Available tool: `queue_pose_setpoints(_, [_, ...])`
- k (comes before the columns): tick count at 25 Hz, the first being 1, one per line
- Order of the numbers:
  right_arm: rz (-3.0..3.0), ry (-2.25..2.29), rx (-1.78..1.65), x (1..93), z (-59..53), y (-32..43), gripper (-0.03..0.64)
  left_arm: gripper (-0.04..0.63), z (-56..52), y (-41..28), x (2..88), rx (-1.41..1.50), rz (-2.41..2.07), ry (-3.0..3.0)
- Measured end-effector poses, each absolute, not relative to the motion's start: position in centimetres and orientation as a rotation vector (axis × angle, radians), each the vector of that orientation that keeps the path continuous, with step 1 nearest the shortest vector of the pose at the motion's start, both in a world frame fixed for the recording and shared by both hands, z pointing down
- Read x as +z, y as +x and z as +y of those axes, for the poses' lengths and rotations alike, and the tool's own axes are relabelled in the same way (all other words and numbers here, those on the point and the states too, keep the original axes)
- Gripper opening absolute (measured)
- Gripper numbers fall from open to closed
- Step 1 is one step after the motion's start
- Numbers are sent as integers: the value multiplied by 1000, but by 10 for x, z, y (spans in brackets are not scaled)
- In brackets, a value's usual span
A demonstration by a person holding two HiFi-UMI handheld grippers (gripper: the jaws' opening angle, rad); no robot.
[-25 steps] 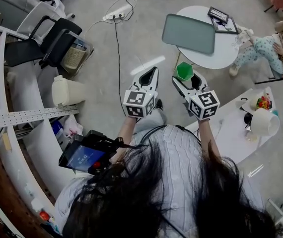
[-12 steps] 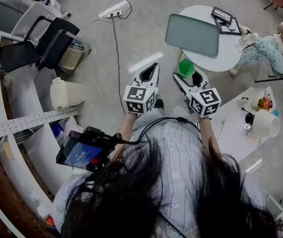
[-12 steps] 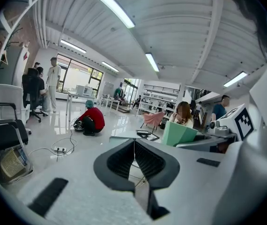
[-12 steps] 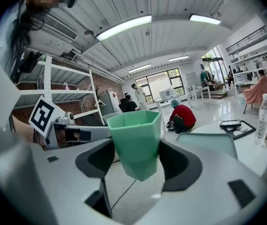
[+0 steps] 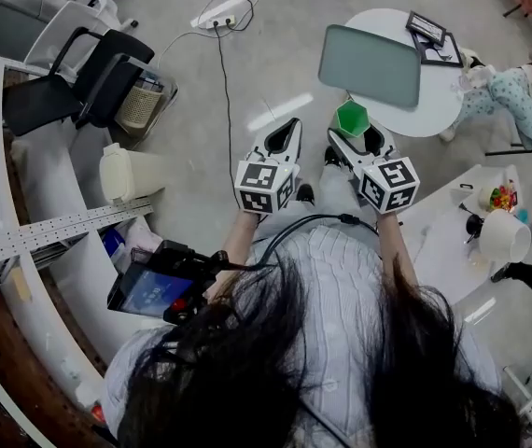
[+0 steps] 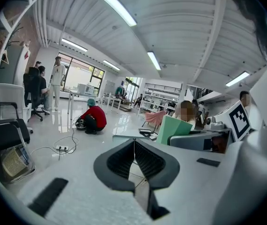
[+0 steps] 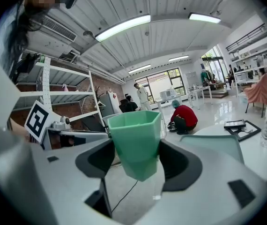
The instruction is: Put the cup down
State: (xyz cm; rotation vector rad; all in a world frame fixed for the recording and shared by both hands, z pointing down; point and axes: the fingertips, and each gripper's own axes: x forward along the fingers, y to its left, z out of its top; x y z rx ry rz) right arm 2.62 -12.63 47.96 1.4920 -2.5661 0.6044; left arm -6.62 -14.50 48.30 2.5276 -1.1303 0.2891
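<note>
A green faceted cup (image 5: 351, 119) (image 7: 134, 142) is held upright in the air, with my right gripper (image 5: 353, 136) (image 7: 136, 161) shut on its sides. It hangs above the grey floor, just short of the near edge of a round white table (image 5: 432, 91). To its left my left gripper (image 5: 283, 138) (image 6: 134, 161) is shut, its ribbed pads pressed together with nothing between them. The cup (image 6: 174, 129) also shows at the right of the left gripper view.
A grey-green tray (image 5: 369, 65) (image 7: 213, 146) and black picture frames (image 5: 432, 35) lie on the round table. A power strip with a black cable (image 5: 219, 12) lies on the floor. Office chairs (image 5: 89, 73) and a cream bin (image 5: 126, 171) stand left. A person sits at far right.
Both grippers and the cup have drifted slightly up and towards the round table. The right gripper keeps its hold on the cup.
</note>
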Motion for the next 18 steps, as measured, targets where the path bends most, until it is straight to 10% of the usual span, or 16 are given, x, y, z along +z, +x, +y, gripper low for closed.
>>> queue_pose_setpoints(18, [-2567,1457,650,495,-197,44,311,15,-215,-59,495,303,-1183,2476])
